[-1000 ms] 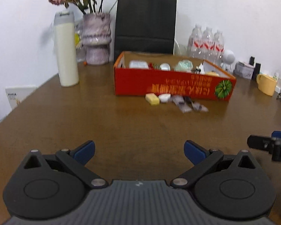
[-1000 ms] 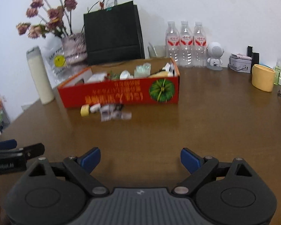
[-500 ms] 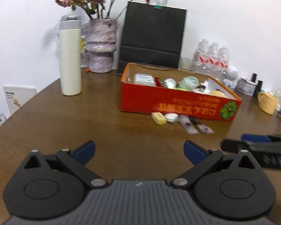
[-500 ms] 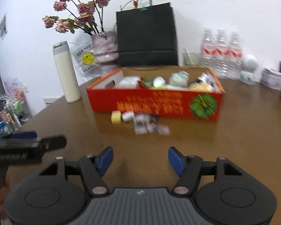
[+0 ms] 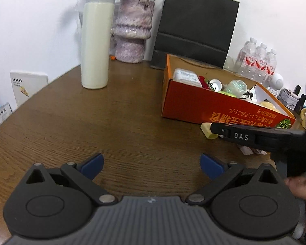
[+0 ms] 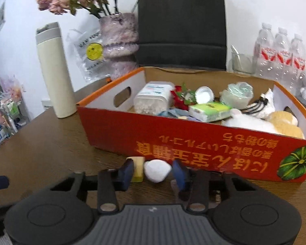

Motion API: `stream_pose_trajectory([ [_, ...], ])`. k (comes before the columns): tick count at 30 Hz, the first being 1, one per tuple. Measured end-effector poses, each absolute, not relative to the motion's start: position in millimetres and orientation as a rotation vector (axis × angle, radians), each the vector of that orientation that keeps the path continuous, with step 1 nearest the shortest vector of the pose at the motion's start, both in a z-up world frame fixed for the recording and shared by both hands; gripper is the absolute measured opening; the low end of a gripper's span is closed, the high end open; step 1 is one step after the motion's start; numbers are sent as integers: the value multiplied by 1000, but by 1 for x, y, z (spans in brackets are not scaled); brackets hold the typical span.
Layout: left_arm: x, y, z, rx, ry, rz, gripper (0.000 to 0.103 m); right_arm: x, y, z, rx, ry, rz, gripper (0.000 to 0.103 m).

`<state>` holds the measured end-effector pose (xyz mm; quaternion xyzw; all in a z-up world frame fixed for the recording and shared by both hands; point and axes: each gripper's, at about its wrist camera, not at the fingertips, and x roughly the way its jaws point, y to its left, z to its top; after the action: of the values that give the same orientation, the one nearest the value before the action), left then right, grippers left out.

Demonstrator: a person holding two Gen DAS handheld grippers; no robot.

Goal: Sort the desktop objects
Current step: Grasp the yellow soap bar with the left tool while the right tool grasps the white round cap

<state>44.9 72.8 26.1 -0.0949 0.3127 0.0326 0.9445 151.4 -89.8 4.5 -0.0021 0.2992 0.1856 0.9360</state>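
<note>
White lid [image 6: 157, 171] lies between closing right gripper [image 6: 153, 172] jaws, untouched.

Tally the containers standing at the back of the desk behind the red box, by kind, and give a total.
Water bottles: 3
Cream thermos flask: 1
Purple flower vase: 1
Black paper bag: 1
Total: 6
</note>
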Motion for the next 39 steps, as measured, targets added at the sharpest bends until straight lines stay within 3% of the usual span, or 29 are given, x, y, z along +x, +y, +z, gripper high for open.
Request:
stream_pose_trajectory([
  [1, 48, 73, 26, -195, 639, 56, 103, 150, -89, 5, -12, 608, 388, 31],
  [5, 57, 67, 29, -176, 620, 26, 103, 143, -91, 6, -38, 615, 445, 5],
  [8, 61, 62, 29, -162, 618, 13, 103, 132, -95, 5, -49, 666, 501, 2],
  [12, 70, 57, 26, -141, 627, -13, 103, 117, -108, 13, -5, 697, 562, 3],
  [17, 107, 41, 26, -120, 626, -164, 98, 119, -141, 28, 55, 616, 453, 16],
  [19, 126, 32, 22, -75, 650, -188, 79, 122, -155, 28, 107, 624, 437, 19],
  [23, 144, 25, 12, -69, 694, -259, 61, 121, -160, 23, 106, 633, 437, 21],
  [25, 143, 25, 10, -74, 683, -238, 34, 125, -156, 20, 94, 644, 446, 24],
  [28, 141, 33, 11, -93, 677, -240, 31, 128, -146, 18, 76, 640, 469, 25],
  [32, 129, 52, 19, -110, 643, -197, 31, 143, -123, 18, 13, 619, 485, 36],
  [39, 119, 94, 28, -271, 593, -108, 31, 164, -93, 3, -67, 650, 425, 37],
])
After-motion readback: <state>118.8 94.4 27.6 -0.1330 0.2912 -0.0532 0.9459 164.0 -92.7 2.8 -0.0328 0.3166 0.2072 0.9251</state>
